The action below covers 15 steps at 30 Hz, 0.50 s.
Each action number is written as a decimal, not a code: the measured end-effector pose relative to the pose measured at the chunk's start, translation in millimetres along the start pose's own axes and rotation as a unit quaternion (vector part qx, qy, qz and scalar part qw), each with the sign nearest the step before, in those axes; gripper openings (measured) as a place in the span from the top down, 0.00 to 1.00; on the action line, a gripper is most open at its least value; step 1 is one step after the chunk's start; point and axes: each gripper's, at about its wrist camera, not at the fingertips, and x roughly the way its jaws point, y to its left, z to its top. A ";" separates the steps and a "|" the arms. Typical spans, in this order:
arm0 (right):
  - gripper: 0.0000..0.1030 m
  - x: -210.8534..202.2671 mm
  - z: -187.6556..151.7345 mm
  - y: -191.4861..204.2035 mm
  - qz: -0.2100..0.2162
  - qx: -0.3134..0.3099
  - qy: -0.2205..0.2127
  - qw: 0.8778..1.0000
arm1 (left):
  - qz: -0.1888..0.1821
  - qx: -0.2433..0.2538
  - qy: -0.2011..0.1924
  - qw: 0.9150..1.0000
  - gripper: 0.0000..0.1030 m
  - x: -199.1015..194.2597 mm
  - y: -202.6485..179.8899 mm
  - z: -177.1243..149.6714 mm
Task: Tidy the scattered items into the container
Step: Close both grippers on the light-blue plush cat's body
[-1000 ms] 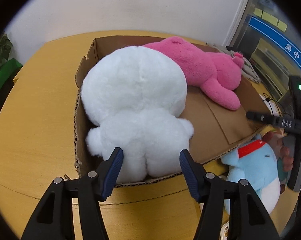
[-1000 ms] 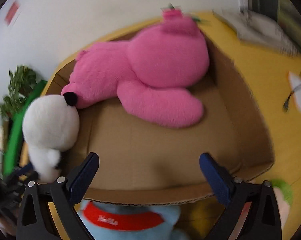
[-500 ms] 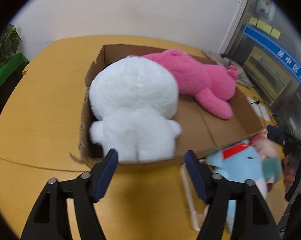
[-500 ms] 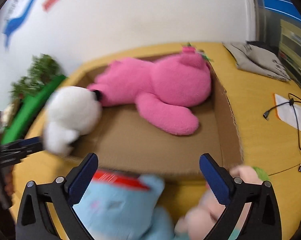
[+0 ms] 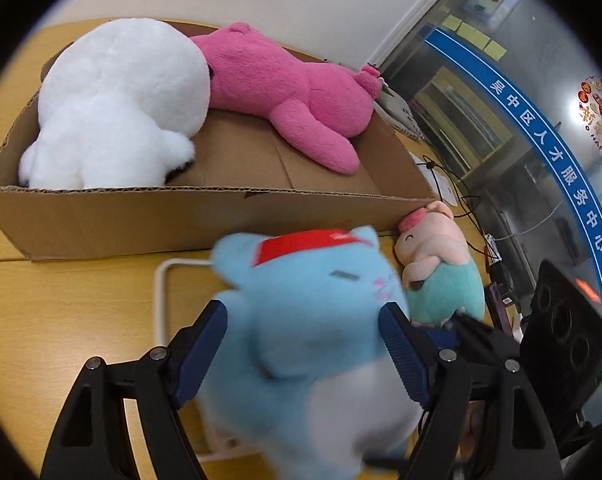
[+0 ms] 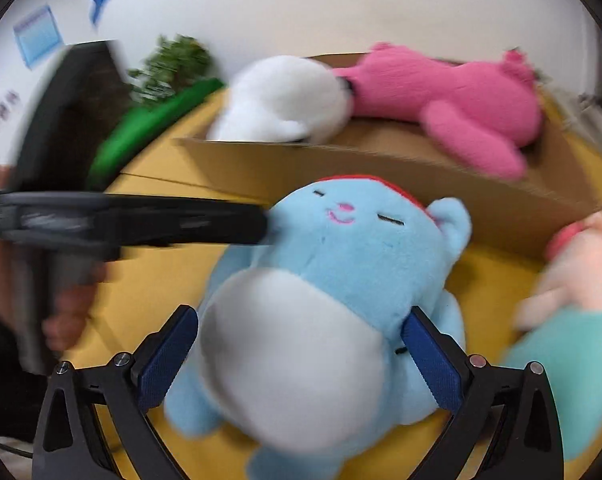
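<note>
A: What do the claws look like?
B: Left claw (image 5: 303, 344): black angular arms, silver screws, ribbed blue pads (image 5: 399, 350).
A: And the right claw (image 6: 301, 354)?
B: Same black frame, same screws, textured blue pads (image 6: 431, 364).

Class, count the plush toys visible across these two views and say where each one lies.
4. White plush and pink plush lie in the cardboard box; blue plush and pink-and-teal plush lie on the table. Others may be hidden.
</note>
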 end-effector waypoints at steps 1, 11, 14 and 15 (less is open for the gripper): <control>0.00 1.8 -3.6 4.7 0.012 -0.007 0.003 1.000 | -0.002 0.001 -0.001 1.000 0.24 -1.1 0.5 -0.6; 0.00 6.4 -5.9 -26.0 0.008 0.072 -0.012 0.997 | -0.042 -0.025 0.025 0.999 0.24 12.2 13.7 -9.6; 0.01 20.6 -10.6 -32.9 0.047 0.113 -0.002 0.992 | -0.063 -0.030 0.042 0.997 0.25 23.6 11.5 -16.1; 0.06 20.8 -12.9 -31.0 0.048 0.110 -0.003 0.993 | -0.062 -0.026 0.042 0.997 0.26 24.6 9.0 -17.9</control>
